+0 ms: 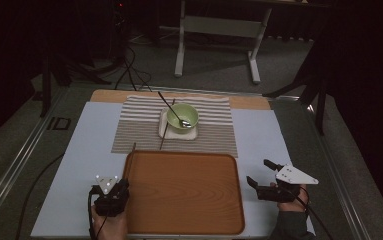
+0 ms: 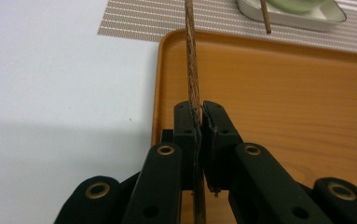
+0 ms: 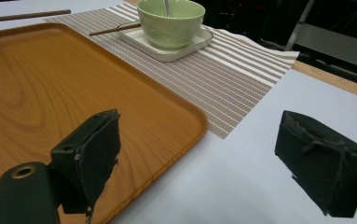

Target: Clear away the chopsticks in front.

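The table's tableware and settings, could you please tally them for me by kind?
Chopsticks: 2, one in the left tool, one against the dish
Bowl: 1
Spoon: 1
White dish: 1
Striped mat: 1
Wooden tray: 1
Total: 7

Dark lab (black curtains (image 1: 364,75), cables (image 1: 129,70))

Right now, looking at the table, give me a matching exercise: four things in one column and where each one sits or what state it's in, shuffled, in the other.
1. chopstick
2. bowl
3. right gripper
4. tray

a. on the small white dish
b. open, beside the tray
c. bare, on the near side of the striped mat
d. clamped in the left gripper

Pairs: 1-d, 2-a, 3-b, 4-c
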A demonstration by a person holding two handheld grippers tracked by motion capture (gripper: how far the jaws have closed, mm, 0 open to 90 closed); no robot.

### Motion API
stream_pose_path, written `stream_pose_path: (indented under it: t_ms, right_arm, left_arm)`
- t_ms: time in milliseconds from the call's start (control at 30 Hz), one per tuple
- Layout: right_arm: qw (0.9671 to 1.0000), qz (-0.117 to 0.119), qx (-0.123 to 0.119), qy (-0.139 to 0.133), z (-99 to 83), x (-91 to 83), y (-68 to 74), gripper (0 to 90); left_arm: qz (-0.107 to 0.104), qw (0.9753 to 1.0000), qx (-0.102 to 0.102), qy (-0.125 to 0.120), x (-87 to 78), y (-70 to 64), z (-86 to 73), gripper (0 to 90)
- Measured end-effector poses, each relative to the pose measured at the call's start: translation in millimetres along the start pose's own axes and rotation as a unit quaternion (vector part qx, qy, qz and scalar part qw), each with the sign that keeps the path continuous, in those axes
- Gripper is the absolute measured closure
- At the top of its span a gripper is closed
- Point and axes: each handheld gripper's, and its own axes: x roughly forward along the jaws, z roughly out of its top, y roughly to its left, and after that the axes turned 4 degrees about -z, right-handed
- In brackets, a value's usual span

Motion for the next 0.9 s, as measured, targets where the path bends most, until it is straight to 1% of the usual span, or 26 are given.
stream_pose_path:
  t_ms: [200, 267, 533, 600, 900]
  right_arm:
    - [1.0000, 0.000, 0.001, 0.000, -0.1, 0.6, 0.1, 13.5]
    - [1.0000, -0.001, 0.001, 0.000, -0.1, 0.7, 0.0, 13.5]
    - [1.0000, 0.000, 0.000, 0.002, 0.1, 0.9, 0.4, 13.5]
    - [1.0000, -0.001, 0.001, 0.002, 0.0, 0.9, 0.4, 13.5]
    - [1.0000, 0.000, 0.000, 0.000, 0.3, 1.0, 0.8, 13.5]
  left_arm:
    - [0.001, 1.0000, -0.002, 0.003, -2.0, 0.9, -5.5, 85.6]
    - [0.001, 1.0000, -0.009, 0.001, -2.5, 2.1, -7.5, 85.6]
    - [0.003, 0.9999, -0.013, 0.009, -2.9, 4.3, -15.1, 85.6]
    - [0.003, 0.9999, -0.011, 0.009, -4.1, 3.8, -16.5, 85.6]
    - [0.002, 0.9997, -0.015, 0.017, -6.6, 3.3, -25.6, 85.5]
